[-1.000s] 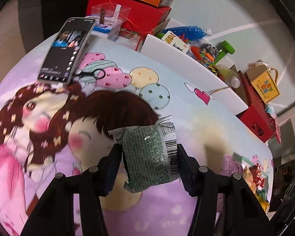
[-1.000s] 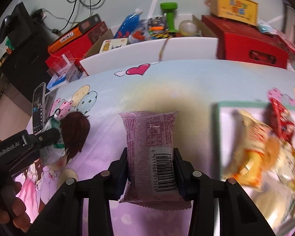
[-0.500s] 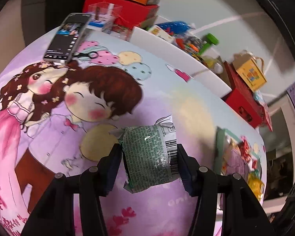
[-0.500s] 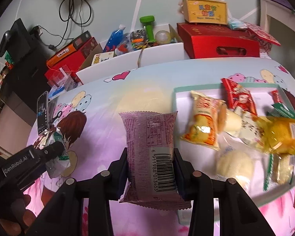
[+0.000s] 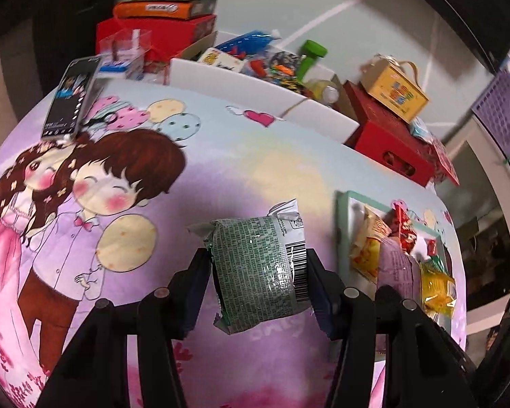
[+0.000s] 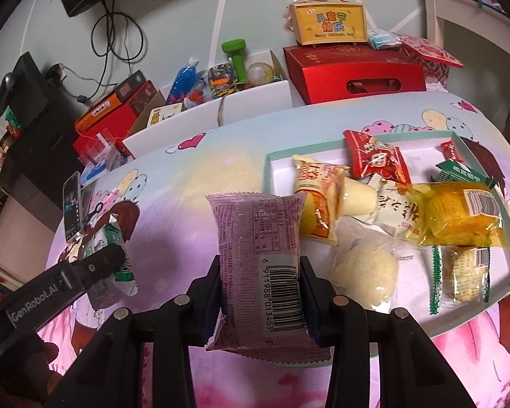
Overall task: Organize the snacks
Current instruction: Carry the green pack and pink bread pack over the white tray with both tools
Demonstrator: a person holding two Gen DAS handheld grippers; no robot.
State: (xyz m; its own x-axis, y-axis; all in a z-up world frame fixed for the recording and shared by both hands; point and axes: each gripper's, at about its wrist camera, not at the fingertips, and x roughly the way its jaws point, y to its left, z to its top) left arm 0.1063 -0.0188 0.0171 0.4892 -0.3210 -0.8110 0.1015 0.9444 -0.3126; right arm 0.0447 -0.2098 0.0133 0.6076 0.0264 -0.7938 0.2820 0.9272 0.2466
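My left gripper (image 5: 258,272) is shut on a green snack packet (image 5: 255,268) and holds it above the cartoon-print tablecloth. My right gripper (image 6: 260,289) is shut on a purple snack packet (image 6: 258,255), just left of the teal-rimmed tray (image 6: 267,170). The tray holds several snacks: a yellow packet (image 6: 459,214), a red packet (image 6: 377,159), an orange-and-cream packet (image 6: 316,187) and a pale bun (image 6: 363,268). The tray also shows at the right in the left wrist view (image 5: 341,210). The left gripper with its green packet shows at the left in the right wrist view (image 6: 108,258).
A phone (image 5: 71,102) and small scissors (image 5: 100,120) lie at the table's far left. A white box (image 6: 207,119) of toys, red boxes (image 6: 353,74) and a yellow gift box (image 6: 329,22) stand behind the table.
Both grippers have moved to the right with their packets. The tray of snacks has come fully into the right wrist view and into the left wrist view.
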